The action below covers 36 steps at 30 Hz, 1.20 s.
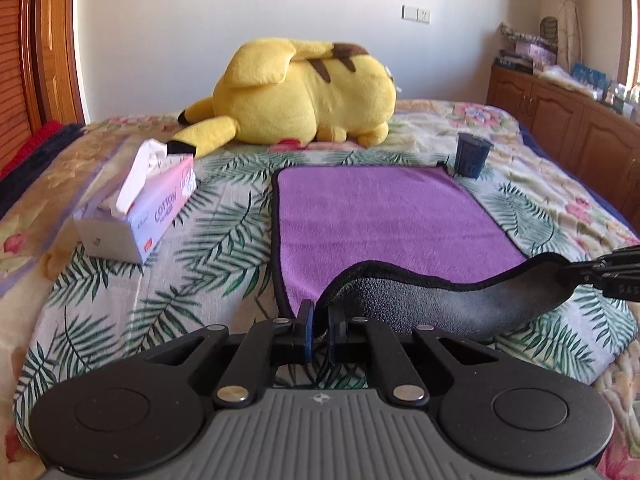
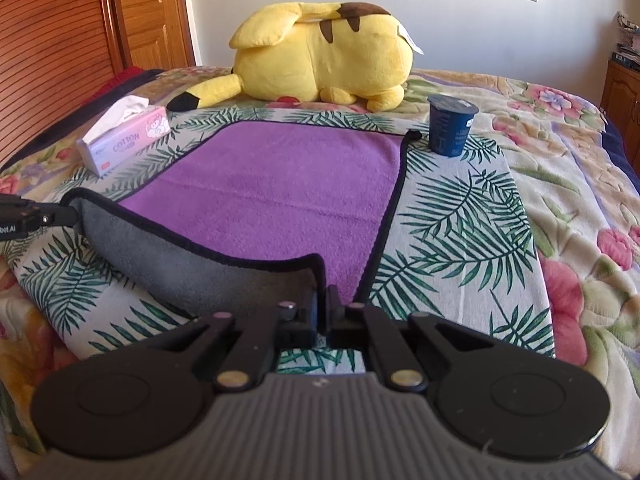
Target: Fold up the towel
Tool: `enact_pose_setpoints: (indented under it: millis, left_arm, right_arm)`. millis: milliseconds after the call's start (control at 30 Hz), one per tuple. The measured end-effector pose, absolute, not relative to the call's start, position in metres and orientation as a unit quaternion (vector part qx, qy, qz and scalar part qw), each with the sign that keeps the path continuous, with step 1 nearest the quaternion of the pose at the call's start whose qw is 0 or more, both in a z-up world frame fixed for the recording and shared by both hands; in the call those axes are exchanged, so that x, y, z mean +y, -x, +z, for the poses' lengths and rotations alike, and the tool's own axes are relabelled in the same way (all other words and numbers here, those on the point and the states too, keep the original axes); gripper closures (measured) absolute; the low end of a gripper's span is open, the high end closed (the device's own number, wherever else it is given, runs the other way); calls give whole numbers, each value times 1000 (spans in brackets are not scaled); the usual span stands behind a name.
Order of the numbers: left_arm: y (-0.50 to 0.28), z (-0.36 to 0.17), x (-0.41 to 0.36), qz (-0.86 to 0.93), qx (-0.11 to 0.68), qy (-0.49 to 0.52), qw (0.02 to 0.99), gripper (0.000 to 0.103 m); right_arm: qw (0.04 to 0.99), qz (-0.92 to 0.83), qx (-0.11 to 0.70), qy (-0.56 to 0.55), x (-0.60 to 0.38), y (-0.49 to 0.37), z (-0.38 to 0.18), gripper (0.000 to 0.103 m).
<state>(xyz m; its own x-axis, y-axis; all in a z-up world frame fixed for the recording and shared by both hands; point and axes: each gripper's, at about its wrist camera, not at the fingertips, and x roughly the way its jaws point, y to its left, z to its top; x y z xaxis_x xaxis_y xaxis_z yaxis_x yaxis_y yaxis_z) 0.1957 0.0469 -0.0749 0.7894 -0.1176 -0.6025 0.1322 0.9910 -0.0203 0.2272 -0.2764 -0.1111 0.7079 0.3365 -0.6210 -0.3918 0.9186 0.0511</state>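
While the towel [image 1: 384,216] lies flat on the bed [image 2: 460,208], the left gripper [image 1: 321,314] and right gripper [image 2: 322,306] have jaws pinched shut on its 6 o'clock corners, lifted slightly. Folding toward 12 o'clock has barely begun.

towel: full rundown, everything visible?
The towel is a plush rectangle, purple on top and grey underneath, edged in black piping. It lies mostly flat on the leaf-print sheet on the bed. Its near edge is lifted and curled over, showing the grey side. The left gripper and right gripper are each shut on a near corner. The far right corner lies beside the cup.
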Motion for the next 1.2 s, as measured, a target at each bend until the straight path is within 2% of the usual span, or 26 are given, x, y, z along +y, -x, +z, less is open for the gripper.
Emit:
enact_pose_setpoints:
  millis: [1200]
  left_arm:
    - [-237, -73, 52, -71, 301, -17, 951, 103]
  right_arm:
    - [938, 189, 285, 54, -278, -253, -112, 99]
